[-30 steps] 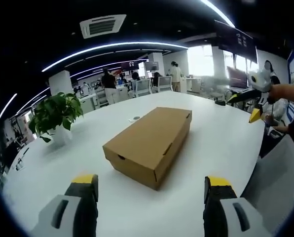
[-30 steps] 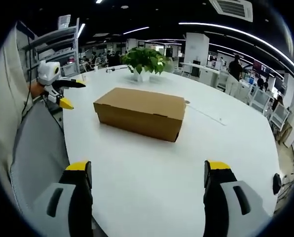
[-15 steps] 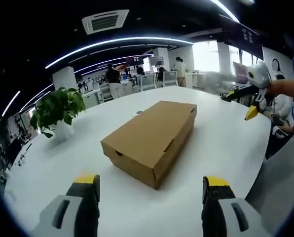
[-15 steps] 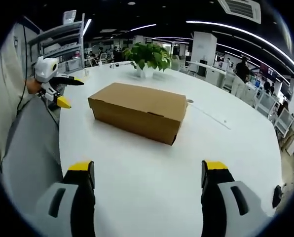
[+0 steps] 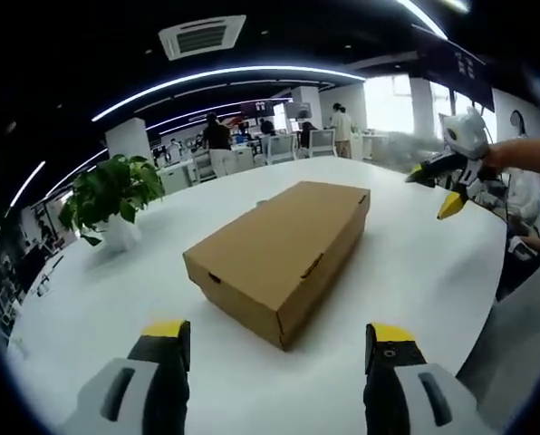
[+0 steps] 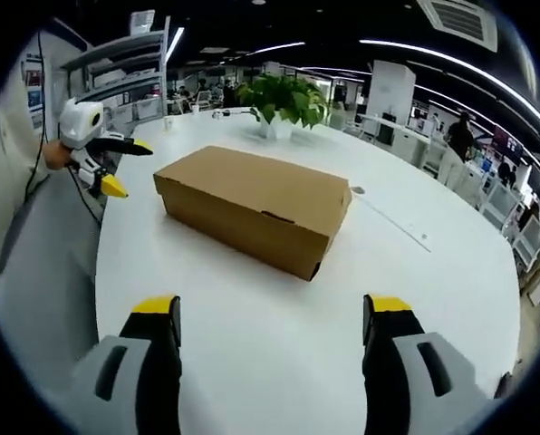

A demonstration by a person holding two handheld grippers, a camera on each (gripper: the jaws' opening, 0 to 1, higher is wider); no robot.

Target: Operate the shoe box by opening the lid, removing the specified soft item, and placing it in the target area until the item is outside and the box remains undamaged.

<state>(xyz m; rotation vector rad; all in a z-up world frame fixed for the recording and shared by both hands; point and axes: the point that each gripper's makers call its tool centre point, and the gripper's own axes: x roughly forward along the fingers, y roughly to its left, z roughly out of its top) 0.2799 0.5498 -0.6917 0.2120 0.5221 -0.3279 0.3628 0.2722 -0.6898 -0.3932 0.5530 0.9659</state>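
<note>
Left gripper [image 5: 274, 340]: jaws spread wide, gripping nothing, aimed at a short end of the shoe box [image 5: 279, 246]. Right gripper [image 6: 272, 313]: jaws likewise parted and empty, facing a long side of the box from the opposite quarter.

Box: plain brown cardboard, lid shut, flat on the white surface [image 6: 252, 344], well apart from both grippers. Probably light and fairly stiff, yet thin-walled and easily dented, so best handled gently. Likely hold: the lid's lower edge by the small notches in the side, one gripper steadying the base.

Contents hidden; soft item inside not visible, presumably limp and easy to pinch.

Beyond the box: a potted plant [image 5: 110, 195].
</note>
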